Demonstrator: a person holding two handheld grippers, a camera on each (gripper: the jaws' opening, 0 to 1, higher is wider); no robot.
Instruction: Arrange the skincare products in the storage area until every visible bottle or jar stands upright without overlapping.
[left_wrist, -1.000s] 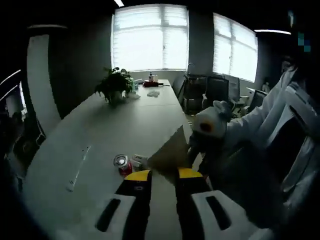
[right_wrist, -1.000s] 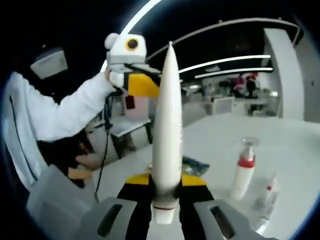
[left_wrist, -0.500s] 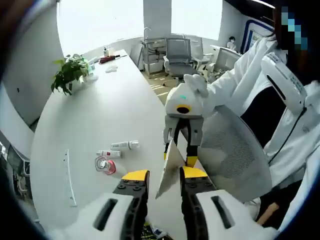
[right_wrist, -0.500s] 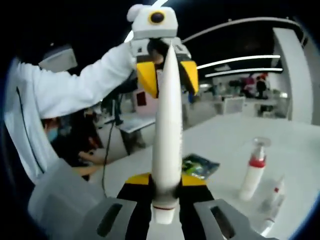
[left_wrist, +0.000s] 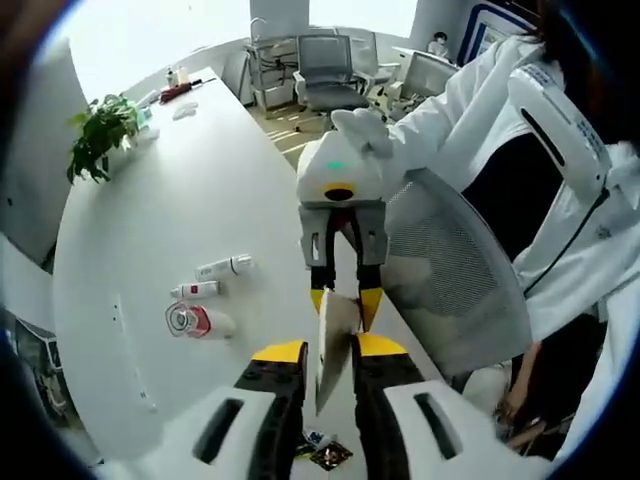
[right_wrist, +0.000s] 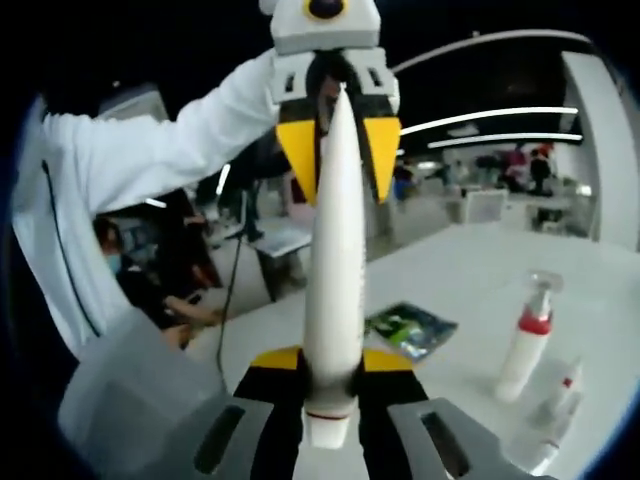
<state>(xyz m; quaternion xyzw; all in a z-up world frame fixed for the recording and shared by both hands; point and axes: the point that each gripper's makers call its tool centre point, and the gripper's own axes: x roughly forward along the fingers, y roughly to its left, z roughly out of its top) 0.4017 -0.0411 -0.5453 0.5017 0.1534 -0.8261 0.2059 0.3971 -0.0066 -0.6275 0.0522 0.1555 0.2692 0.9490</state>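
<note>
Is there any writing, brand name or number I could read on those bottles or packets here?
None can be read.
white tube held by the right gripper: no print legible.
pump bottle with the red collar: label too blurred.
green packet on the table: pattern only, words too small.
small tubes lying on the table: markings too small.
</note>
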